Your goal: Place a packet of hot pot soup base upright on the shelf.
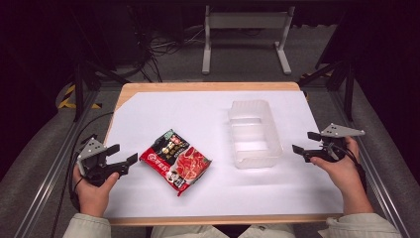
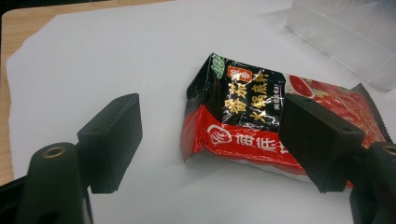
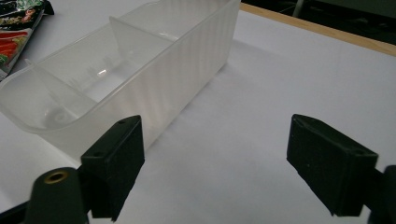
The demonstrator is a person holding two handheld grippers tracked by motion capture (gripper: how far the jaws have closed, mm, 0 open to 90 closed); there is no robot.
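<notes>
left hand-held gripper (image 1: 123, 154) beside sauce packet (image 1: 175, 161)

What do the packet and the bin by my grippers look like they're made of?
The packet looks like glossy printed plastic film: it creases, catches highlights and has a serrated sealed edge. The bin looks like rigid translucent plastic with a frosted, faintly ribbed wall; its dividers show through. Exact polymers can't be told.

Overhead light falls bright on the white sheet (image 1: 208, 129); the room beyond is near black. The packet (image 2: 261, 116) shows foil glare and casts a soft shadow. The bin (image 3: 121, 79) glints faintly. Near jaws are slightly blurred in both gripper views.
</notes>
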